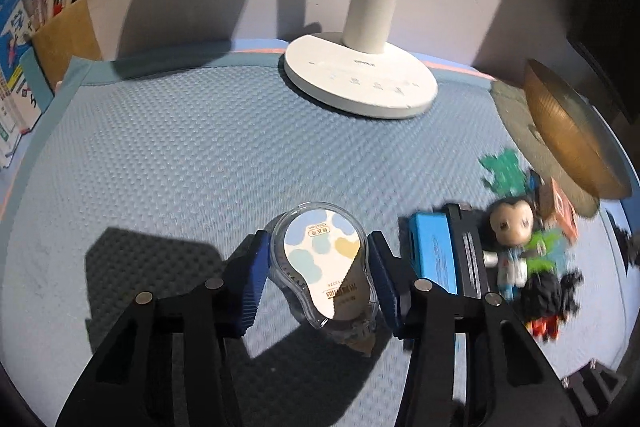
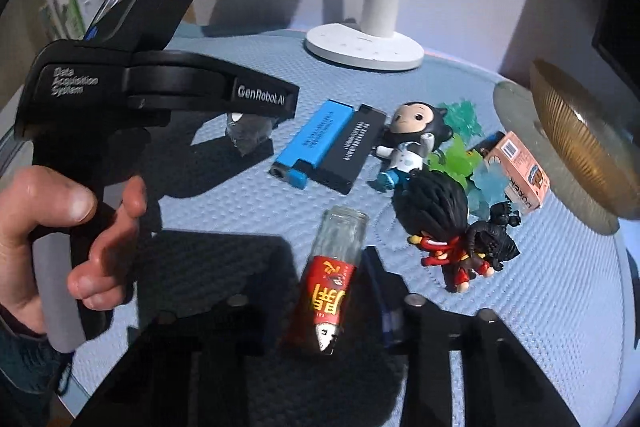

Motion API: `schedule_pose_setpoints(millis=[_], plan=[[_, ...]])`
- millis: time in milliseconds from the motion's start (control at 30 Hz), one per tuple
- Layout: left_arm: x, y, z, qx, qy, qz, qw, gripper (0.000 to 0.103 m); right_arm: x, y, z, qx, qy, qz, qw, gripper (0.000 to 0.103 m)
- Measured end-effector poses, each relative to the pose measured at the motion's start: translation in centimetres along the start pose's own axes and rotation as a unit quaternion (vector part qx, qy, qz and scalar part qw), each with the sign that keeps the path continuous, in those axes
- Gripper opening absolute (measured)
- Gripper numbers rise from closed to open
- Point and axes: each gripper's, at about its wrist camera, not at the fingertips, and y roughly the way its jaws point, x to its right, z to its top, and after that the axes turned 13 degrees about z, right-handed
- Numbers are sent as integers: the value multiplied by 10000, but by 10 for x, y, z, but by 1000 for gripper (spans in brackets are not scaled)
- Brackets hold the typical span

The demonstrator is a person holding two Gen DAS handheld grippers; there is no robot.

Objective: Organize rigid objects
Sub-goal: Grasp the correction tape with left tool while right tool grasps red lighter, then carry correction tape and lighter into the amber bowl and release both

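Observation:
A correction tape (image 1: 320,255) in a clear case with a blue and yellow cloud card lies on the blue textured mat (image 1: 180,167). My left gripper (image 1: 320,279) has its blue pads against both sides of the case. In the right wrist view a hand (image 2: 80,227) holds that gripper's black housing (image 2: 160,87), with the clear case (image 2: 248,135) showing beneath it. A small glass bottle (image 2: 340,231) with a red label lies between the fingers of my right gripper (image 2: 332,267), which is shut on it. Its left finger is lost in shadow.
A white lamp base (image 2: 364,45) stands at the back. To the right lie a blue box (image 2: 316,139), a black box (image 2: 352,151), two figurines (image 2: 412,139) (image 2: 444,227), green plastic pieces (image 2: 456,155), a pink carton (image 2: 520,167) and a golden bowl (image 2: 580,135). A pen holder (image 1: 64,35) stands far left.

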Motion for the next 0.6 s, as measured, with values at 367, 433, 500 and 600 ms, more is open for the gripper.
schedule_pose_setpoints(millis=[367,433,500,600], plan=[[-5,-60,-79,37,758,-528,9957,46,28,-44,-45,45,143,512,9986,22],[-5,-66,-90,56,808,-634,9947,46,33,-52,-57,15,173,491,9986,22],[-5,-70,-95,112,807,-588,9949,47,37,-52,-62,-12,229,503,9985,23],[-9,-75,-101,69,710,-621,9955,58,37,-54,-62,-19,298,533,9981,38]])
